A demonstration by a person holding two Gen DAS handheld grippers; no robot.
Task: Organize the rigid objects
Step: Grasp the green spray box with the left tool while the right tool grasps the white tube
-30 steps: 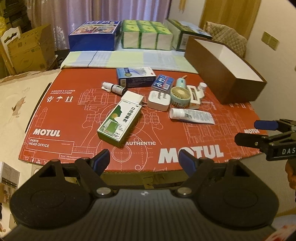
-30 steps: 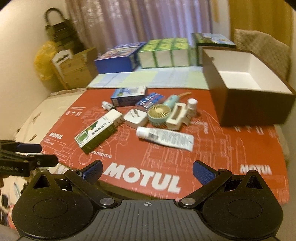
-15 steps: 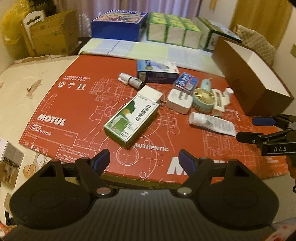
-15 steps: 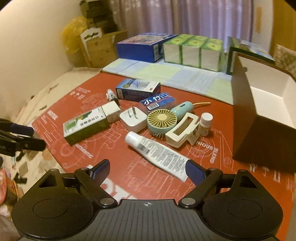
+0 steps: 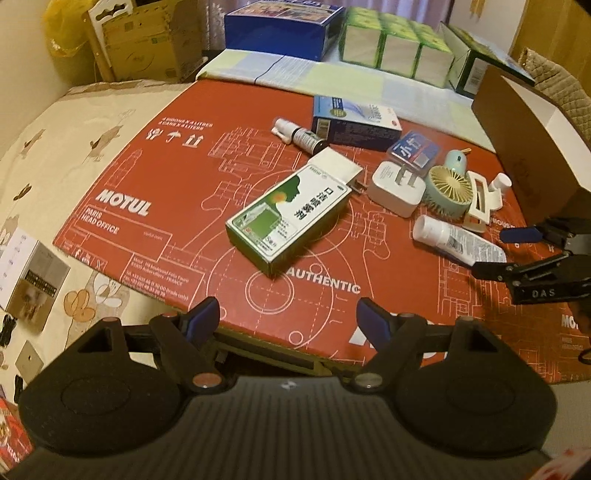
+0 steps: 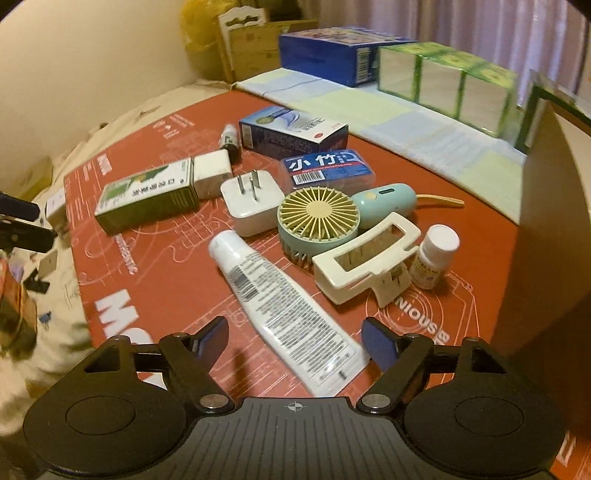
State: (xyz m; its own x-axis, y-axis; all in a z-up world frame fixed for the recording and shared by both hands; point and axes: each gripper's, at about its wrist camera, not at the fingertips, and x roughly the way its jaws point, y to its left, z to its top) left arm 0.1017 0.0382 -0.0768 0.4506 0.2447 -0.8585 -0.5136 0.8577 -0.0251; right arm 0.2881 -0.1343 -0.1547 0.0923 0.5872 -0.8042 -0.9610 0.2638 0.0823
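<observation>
Loose items lie on a red cardboard mat (image 5: 155,192). A green box (image 5: 288,218) lies ahead of my left gripper (image 5: 290,319), which is open and empty. A white tube (image 6: 280,314) lies between the fingers of my right gripper (image 6: 295,341), which is open around its flat end, not touching. Behind it are a cream hair clip (image 6: 369,258), a green hand fan (image 6: 321,225), a white plug adapter (image 6: 251,206), a small white bottle (image 6: 432,258), a blue floss case (image 6: 325,170) and a blue box (image 6: 291,133). The right gripper also shows in the left wrist view (image 5: 491,251).
A brown open box (image 5: 528,140) stands at the right, its wall (image 6: 546,229) close to my right gripper. A blue carton (image 5: 284,26) and green tissue packs (image 5: 395,48) line the back. Cardboard boxes (image 5: 147,44) stand at far left. A small book (image 5: 33,280) lies on the cloth.
Both grippers have moved forward and lower toward the mat. The right gripper has come over the white tube's end. The left has drawn nearer the green box.
</observation>
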